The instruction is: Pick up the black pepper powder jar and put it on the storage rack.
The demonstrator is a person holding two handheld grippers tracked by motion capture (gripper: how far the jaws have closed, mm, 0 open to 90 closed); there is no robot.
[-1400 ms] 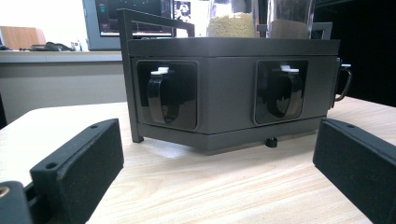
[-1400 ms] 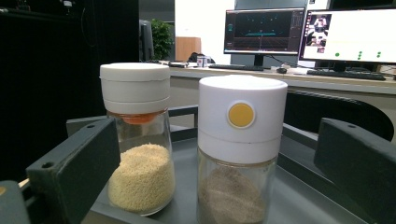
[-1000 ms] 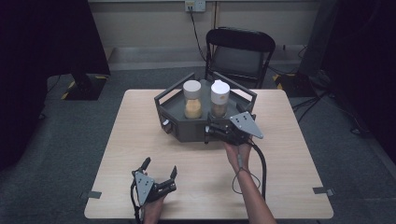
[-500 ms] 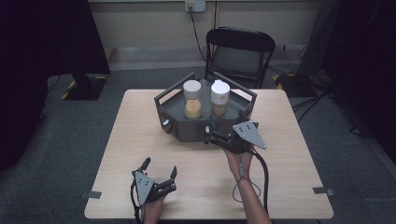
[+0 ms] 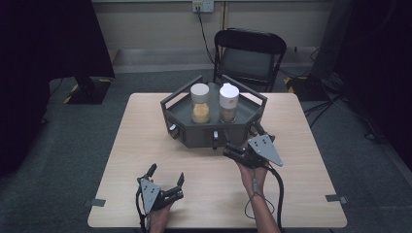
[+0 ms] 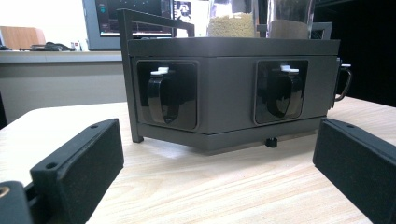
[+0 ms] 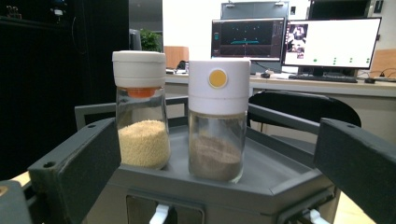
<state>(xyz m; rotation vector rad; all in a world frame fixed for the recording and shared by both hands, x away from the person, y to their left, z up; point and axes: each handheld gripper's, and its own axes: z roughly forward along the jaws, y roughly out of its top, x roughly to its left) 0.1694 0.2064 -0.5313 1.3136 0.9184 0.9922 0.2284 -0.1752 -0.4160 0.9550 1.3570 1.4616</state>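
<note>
Right claw (image 5: 232, 151), open and empty, has pulled back toward six o'clock from the rack (image 5: 194, 137) holding two jars (image 5: 229, 103) at twelve; left claw (image 5: 166, 172) waits open on the surface (image 5: 301, 145).

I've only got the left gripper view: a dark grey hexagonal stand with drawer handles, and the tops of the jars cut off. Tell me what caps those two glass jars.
Observer: The glass jar of pale yellow grains has a white cap with an orange collar. The glass jar of brown powder has a white cap with a round yellow dot.
Operator: Now report the right gripper.
Observer: It is at the front right corner of the dark grey hexagonal stand, jaws open, facing both jars.
Operator: Say what's behind the light wooden table.
Observer: A black folding chair stands at its far edge.
</note>
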